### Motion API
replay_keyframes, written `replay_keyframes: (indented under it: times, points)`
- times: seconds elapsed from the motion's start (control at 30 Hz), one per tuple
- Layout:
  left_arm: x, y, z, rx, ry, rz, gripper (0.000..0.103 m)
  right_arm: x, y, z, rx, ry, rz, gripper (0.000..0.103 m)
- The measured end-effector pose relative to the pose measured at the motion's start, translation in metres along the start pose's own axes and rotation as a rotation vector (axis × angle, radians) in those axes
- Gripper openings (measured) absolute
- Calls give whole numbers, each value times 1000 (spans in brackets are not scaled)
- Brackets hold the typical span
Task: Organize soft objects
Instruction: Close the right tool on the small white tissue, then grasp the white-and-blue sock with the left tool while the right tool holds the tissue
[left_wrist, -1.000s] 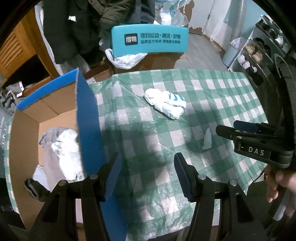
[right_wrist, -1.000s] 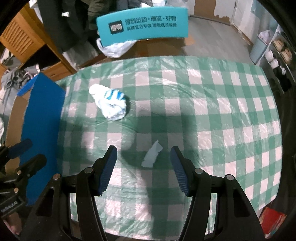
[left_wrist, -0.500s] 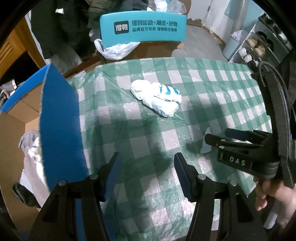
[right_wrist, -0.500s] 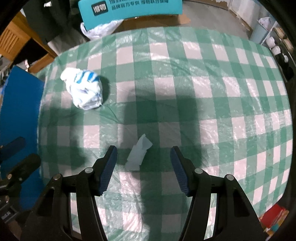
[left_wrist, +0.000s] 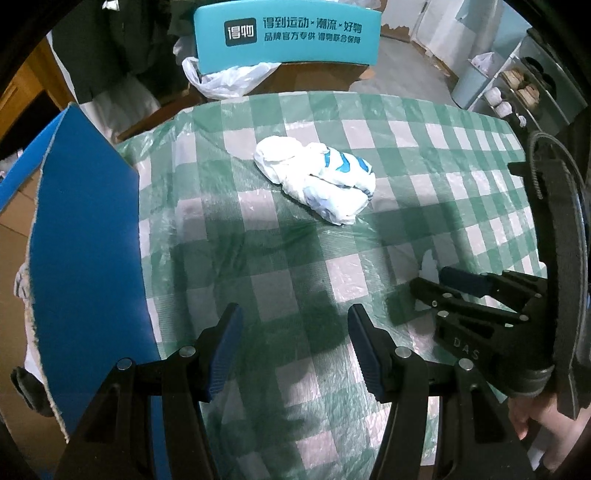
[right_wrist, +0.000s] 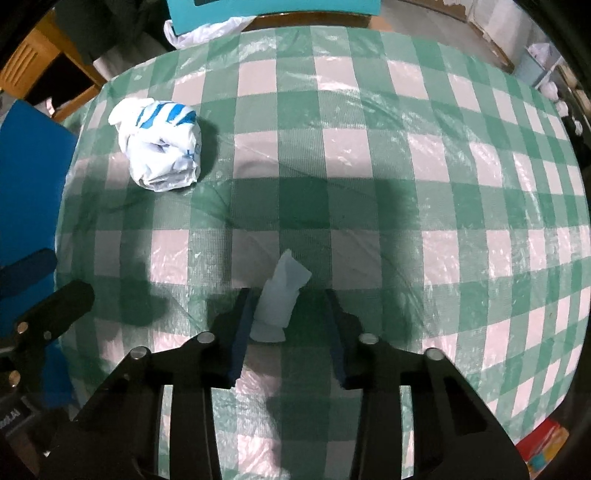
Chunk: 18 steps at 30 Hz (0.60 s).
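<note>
Checked cloth (right_wrist: 369, 155) in green and white, under a clear plastic film, covers the surface in both views. On it, toward the far left in the right wrist view, lies a crumpled white bundle with blue stripes (right_wrist: 160, 146); the left wrist view shows the same bundle (left_wrist: 317, 184) near the middle of the cloth, well beyond the left gripper (left_wrist: 293, 347). That gripper points steeply down over bare cloth with its blue-padded fingers (left_wrist: 225, 350) spread apart and nothing between them.

A small pale blue scrap of soft material (right_wrist: 280, 299) lies on the cloth between the fingers of the right gripper (right_wrist: 286, 332). Those fingers have just been closing in: the left pad (right_wrist: 242, 332) appears to touch the scrap's edge, while a gap shows between the scrap and the right pad, so the scrap is bracketed but not visibly clamped. From the left wrist view the right gripper (left_wrist: 436, 291) sits at the right side, with only a sliver of the scrap (left_wrist: 428, 264) showing beyond it, and a hand (left_wrist: 535, 424) holds its handle at the lower right edge.

A blue cardboard box flap (left_wrist: 85, 266) stands at the left side of the surface. A teal chair back with printed white lettering (left_wrist: 286, 35) stands behind the far edge, with a white plastic bag (left_wrist: 225, 79) below it.
</note>
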<state>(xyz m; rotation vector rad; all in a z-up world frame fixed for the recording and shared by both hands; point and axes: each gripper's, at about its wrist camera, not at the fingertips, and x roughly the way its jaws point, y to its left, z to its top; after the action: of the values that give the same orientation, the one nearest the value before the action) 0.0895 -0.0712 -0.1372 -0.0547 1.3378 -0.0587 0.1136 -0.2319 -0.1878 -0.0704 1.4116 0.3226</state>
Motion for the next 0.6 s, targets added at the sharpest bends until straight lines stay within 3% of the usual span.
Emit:
replay_keyframes:
  times: [0.1, 0.6]
  points:
    - [1, 2, 3, -13, 3, -13, 60, -2, 1, 2, -2, -7, 10, 15]
    - [13, 5, 34, -84, -5, -58, 61, -35, -6, 41, -6, -118, 22, 15]
